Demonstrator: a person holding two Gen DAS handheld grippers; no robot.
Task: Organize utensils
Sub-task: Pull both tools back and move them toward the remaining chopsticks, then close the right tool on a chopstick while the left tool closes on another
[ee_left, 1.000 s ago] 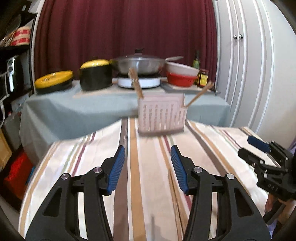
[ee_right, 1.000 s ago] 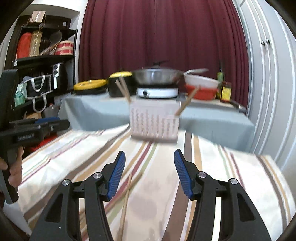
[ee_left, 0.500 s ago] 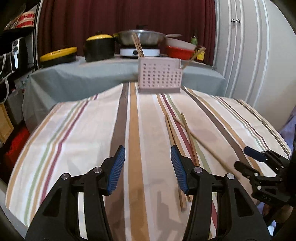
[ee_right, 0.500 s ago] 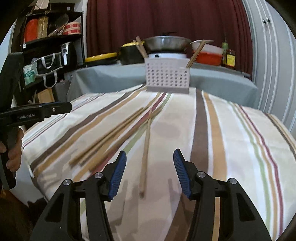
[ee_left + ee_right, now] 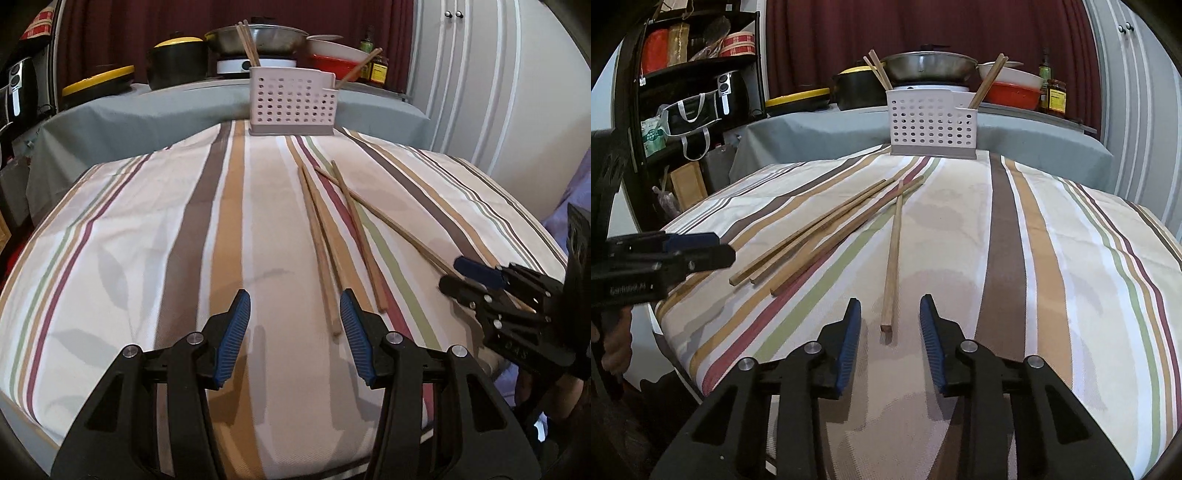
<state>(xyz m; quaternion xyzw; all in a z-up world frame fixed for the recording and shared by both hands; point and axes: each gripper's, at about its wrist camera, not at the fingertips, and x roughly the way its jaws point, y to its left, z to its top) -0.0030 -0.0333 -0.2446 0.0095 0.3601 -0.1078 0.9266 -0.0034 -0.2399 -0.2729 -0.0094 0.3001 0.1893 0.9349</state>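
On the striped tablecloth (image 5: 1052, 258), four loose chopsticks lie short of the white perforated utensil holder (image 5: 931, 123) as the wide-open right gripper (image 5: 889, 338) frames one chopstick (image 5: 892, 258), likely next to close; the left gripper (image 5: 295, 338) hovers open.

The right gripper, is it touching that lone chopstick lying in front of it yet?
Apart. In the right wrist view the right gripper is open, and the lone chopstick ends between the blue pads with striped tablecloth visible on both sides.
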